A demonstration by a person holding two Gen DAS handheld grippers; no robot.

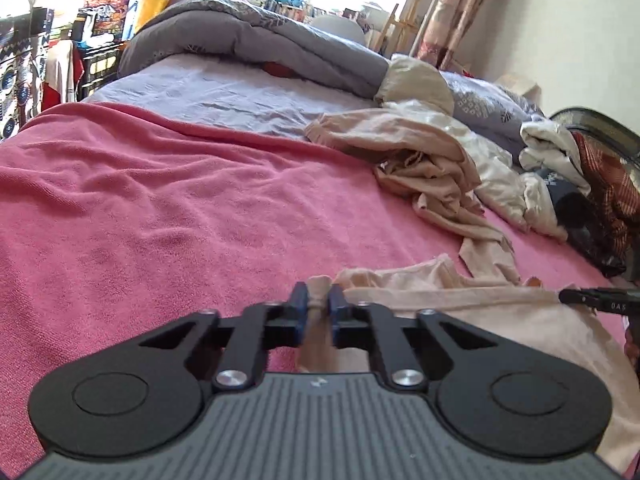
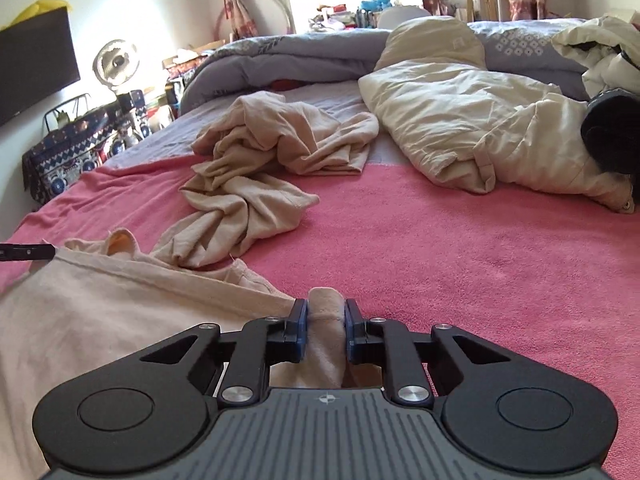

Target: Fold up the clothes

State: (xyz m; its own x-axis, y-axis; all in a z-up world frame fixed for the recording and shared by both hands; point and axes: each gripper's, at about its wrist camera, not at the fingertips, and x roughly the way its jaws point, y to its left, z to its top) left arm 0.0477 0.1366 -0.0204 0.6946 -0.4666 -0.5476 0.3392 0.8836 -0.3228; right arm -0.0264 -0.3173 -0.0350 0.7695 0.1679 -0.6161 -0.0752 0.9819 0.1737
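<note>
**Both claws pinched on the beige top, fold not started**

I have the left gripper (image 1: 319, 300) clamped on a bunched corner of the beige garment (image 1: 460, 304), and the right gripper (image 2: 325, 312) clamped on a thicker roll of the same cloth. The garment lies near me on the pink blanket (image 1: 160, 208), stretched between the two claws. A second crumpled beige piece (image 2: 244, 184) sits just beyond and appears to touch its far edge.

Risks as I see them:
- Left pinch is thin; fabric could slip out if I pull hard.
- Lifting may drag the crumpled piece along.
- Terry blanket may snag and skew the fold.
</note>
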